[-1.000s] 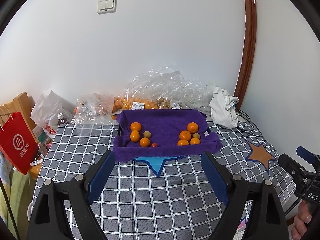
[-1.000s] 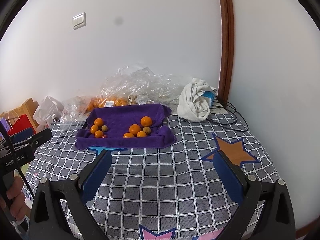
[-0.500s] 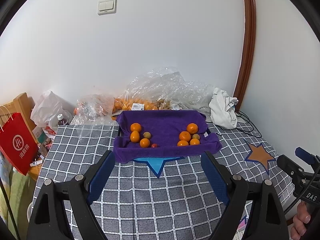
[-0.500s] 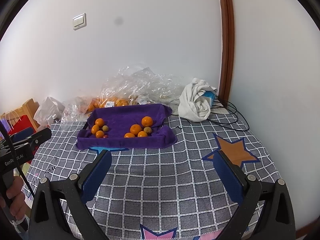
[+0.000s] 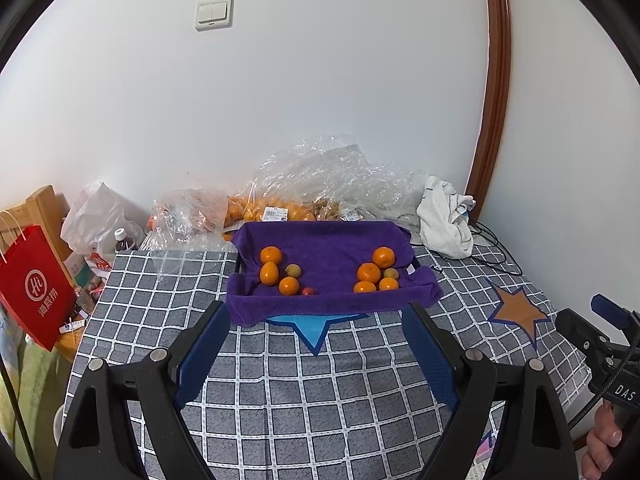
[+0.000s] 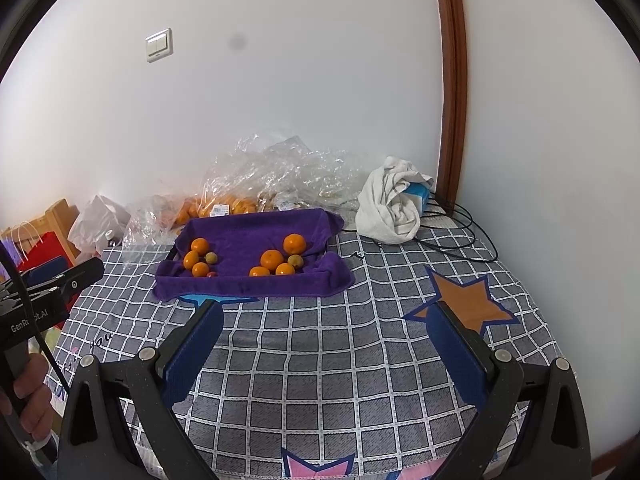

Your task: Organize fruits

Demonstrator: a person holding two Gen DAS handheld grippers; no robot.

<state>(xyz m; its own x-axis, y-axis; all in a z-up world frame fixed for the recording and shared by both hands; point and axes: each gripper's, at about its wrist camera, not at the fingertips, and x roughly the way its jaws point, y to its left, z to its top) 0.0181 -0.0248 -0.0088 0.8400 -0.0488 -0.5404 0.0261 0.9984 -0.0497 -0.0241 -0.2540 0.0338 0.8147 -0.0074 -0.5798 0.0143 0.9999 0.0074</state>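
A tray lined with a purple towel [image 5: 328,240] [image 6: 256,284] sits on the checked bedspread at the far side. Two groups of fruit lie in it: a left group of oranges [image 5: 269,273] [image 6: 191,258] with a small greenish fruit [image 5: 293,270] and a tiny red one [image 5: 307,291], and a right group of oranges [image 5: 368,272] [image 6: 271,259] with a greenish fruit [image 5: 391,273]. My left gripper [image 5: 316,320] is open and empty, short of the tray. My right gripper [image 6: 324,316] is open and empty, further back and to the right.
Clear plastic bags with more oranges [image 5: 280,210] lie behind the tray by the wall. A crumpled white cloth [image 5: 444,220] and black cables [image 6: 452,236] are at the far right. A red paper bag [image 5: 36,280] and clutter stand off the left edge.
Both views have shifted very slightly; the tray sits a touch higher in frame. Nothing was grasped or moved.
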